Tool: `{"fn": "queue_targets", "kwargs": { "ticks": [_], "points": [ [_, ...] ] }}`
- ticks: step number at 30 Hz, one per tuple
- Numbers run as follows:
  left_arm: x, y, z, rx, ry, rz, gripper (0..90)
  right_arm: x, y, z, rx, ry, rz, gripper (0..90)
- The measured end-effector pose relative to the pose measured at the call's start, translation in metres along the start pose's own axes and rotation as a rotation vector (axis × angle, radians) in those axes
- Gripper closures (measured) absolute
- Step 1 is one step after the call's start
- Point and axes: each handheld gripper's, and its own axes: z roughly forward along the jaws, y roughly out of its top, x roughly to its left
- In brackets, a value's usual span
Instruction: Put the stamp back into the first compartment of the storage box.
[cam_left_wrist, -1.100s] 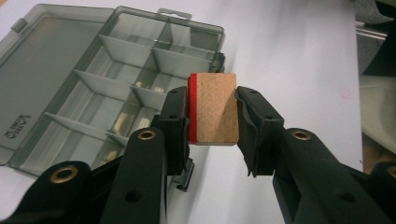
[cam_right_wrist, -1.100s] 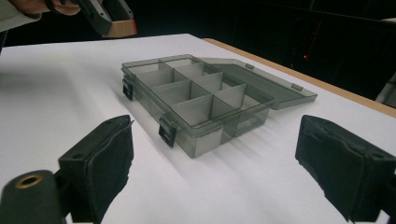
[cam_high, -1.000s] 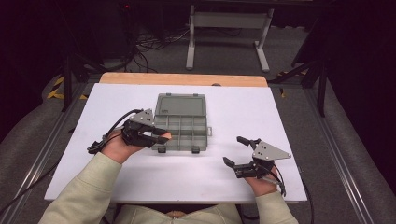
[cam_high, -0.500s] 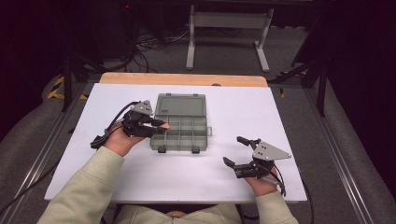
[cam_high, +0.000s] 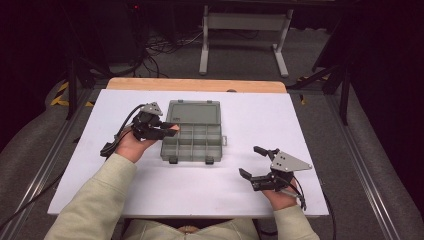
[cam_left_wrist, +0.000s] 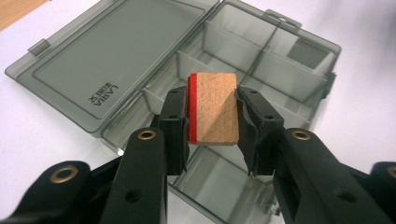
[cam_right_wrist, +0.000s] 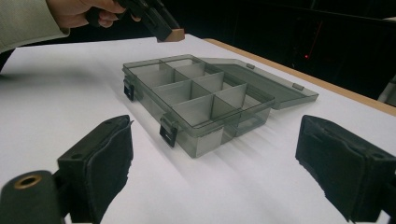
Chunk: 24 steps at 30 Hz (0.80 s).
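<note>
Over organizer box (cam_high: 192, 132), left gripper (cam_left_wrist: 212, 112) clamps wooden block (cam_left_wrist: 214, 108); right gripper (cam_high: 256, 162) spread wide, empty. Center block over one compartment, lower before releasing.

Person wears pale cream long sleeves (cam_high: 95, 200), cuffs at the wrists. Both grippers black: left gripper (cam_high: 167, 129), right gripper (cam_high: 252, 162), each topped by a grey three-cornered plate (cam_high: 289, 161). Black cable (cam_high: 116, 140) trails from the left one. Jaw arms carry brass-ringed holes (cam_left_wrist: 147, 135) and matte black pads (cam_right_wrist: 105, 161).
</note>
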Motion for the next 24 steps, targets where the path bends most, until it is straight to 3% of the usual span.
{"fn": "queue_targets", "kwargs": {
  "ticks": [14,24],
  "points": [
    [0.014,-0.004,0.012,0.018,0.037,-0.066,66.0,0.0,0.0,0.0,0.001,0.001,0.002,11.3],
    [0.018,-0.006,0.017,0.028,0.051,-0.075,66.0,0.0,0.0,0.0,0.002,0.001,0.001,11.3]
  ]
}}
